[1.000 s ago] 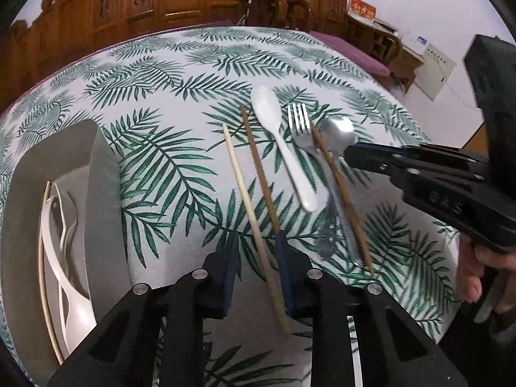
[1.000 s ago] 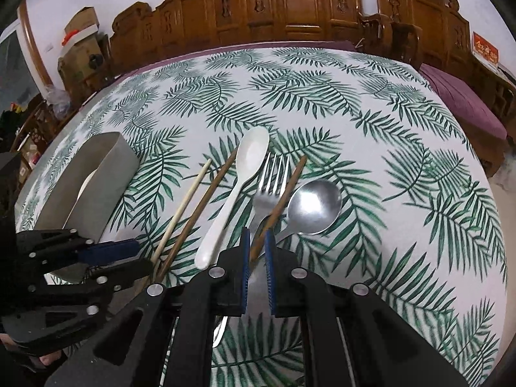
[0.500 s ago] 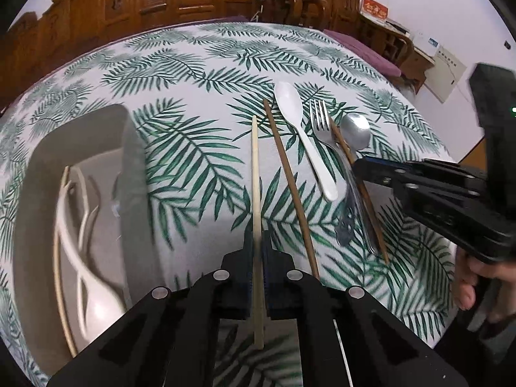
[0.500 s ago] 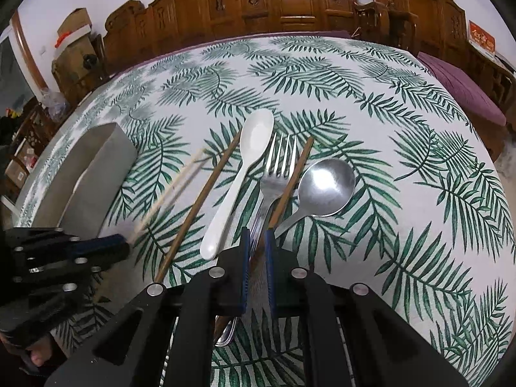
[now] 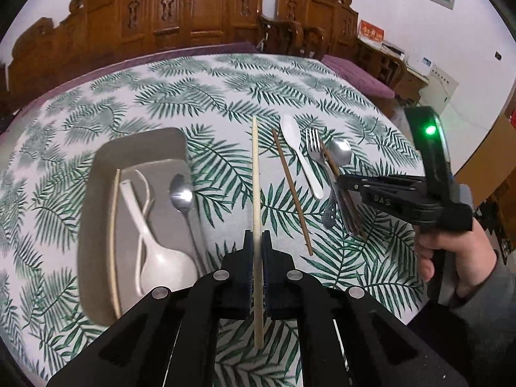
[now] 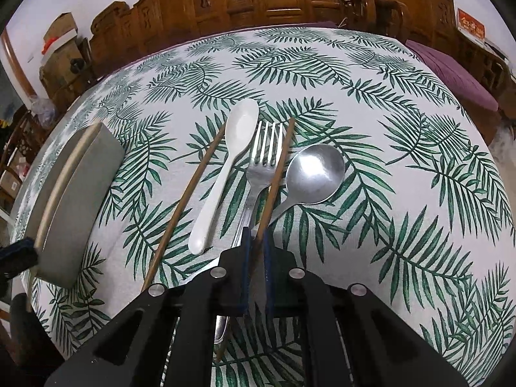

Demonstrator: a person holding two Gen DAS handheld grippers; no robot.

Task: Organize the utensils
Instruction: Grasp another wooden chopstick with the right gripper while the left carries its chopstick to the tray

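Observation:
My left gripper (image 5: 257, 245) is shut on a pale wooden chopstick (image 5: 255, 174) and holds it above the table, just right of the grey tray (image 5: 96, 167). The tray holds a pale chopstick (image 5: 113, 225), a white spoon (image 5: 158, 258), a white fork and a metal spoon (image 5: 182, 193). My right gripper (image 6: 256, 240) is shut on a dark brown chopstick (image 6: 279, 167) that lies between a metal fork (image 6: 262, 161) and a metal spoon (image 6: 314, 174). A white spoon (image 6: 225, 158) and a second dark chopstick (image 6: 187, 193) lie to their left.
The round table wears a white cloth with green palm leaves (image 6: 403, 129). Carved wooden chairs (image 5: 200, 16) stand behind it. The grey tray's outer wall (image 6: 74, 200) shows at the left of the right wrist view. The right gripper's body (image 5: 419, 193) is at the right.
My left gripper closed on the pale chopstick, lifted it and moved left toward the tray. My right gripper stayed shut on the dark chopstick and barely moved.

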